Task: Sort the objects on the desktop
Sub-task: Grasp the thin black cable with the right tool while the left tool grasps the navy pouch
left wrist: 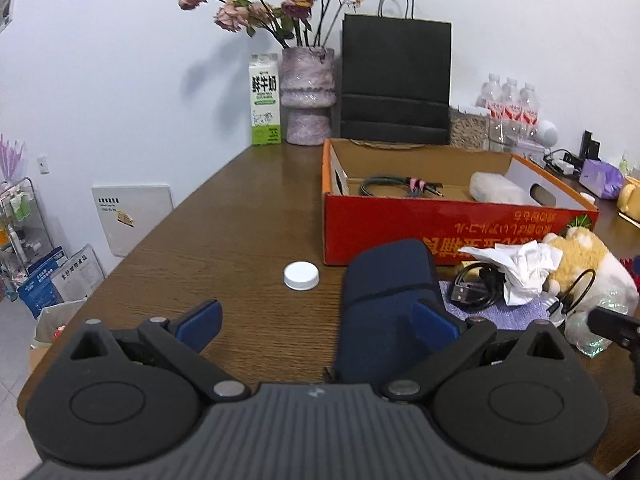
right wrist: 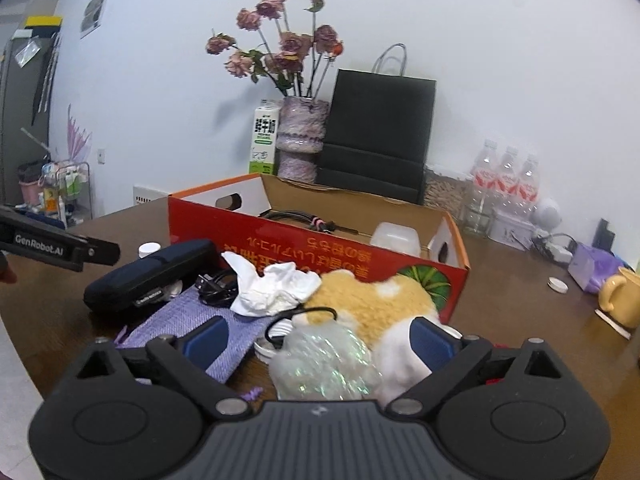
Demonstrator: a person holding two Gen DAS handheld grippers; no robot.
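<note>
Right wrist view shows the right gripper (right wrist: 320,336) spread wide, unclamped, around the plush toy (right wrist: 372,304) at lower centre, just before the red box (right wrist: 320,252); closing comes next, I judge.

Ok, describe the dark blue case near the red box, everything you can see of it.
The dark blue case is long, rounded and fabric-covered, with a seam along its side and a small label; it looks closed. It lies flat on the wooden table before the red box, one end over the purple cloth, beside the black cable. The left gripper stands open around its near end.
</note>
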